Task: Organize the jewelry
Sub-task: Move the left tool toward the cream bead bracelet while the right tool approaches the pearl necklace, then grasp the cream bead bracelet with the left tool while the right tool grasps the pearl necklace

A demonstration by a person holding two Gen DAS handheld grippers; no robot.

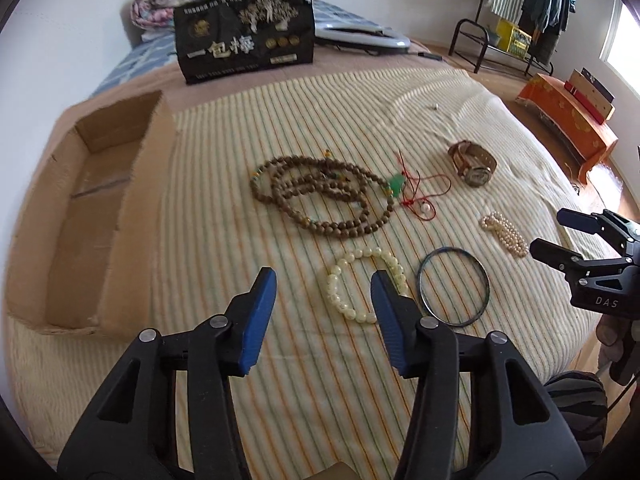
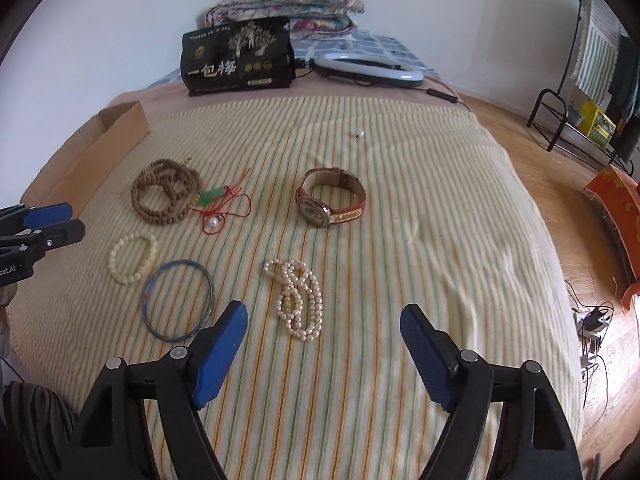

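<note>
Jewelry lies spread on a striped bedspread [image 1: 280, 360]. A pale bead bracelet [image 1: 362, 286] sits just ahead of my left gripper [image 1: 324, 280], whose jaws stand apart with nothing between them. Beside it lies a thin blue bangle [image 1: 453, 286] [image 2: 179, 300]. Farther off are a brown bead necklace [image 1: 320, 196] [image 2: 166, 196], a red cord with a green pendant [image 1: 400, 186] and a watch [image 1: 474, 164] [image 2: 330, 196]. A pearl strand [image 2: 298, 300] [image 1: 505, 234] lies ahead of my right gripper [image 2: 324, 316], open and empty. An open cardboard box [image 1: 88, 216] stands at the left.
A black printed bag [image 1: 246, 34] and a silver ring-shaped device [image 1: 362, 34] sit at the bed's far end, with folded quilts [image 2: 288, 4] behind. A clothes rack [image 1: 528, 8] and an orange-draped low table [image 1: 568, 120] stand on the wooden floor to the right.
</note>
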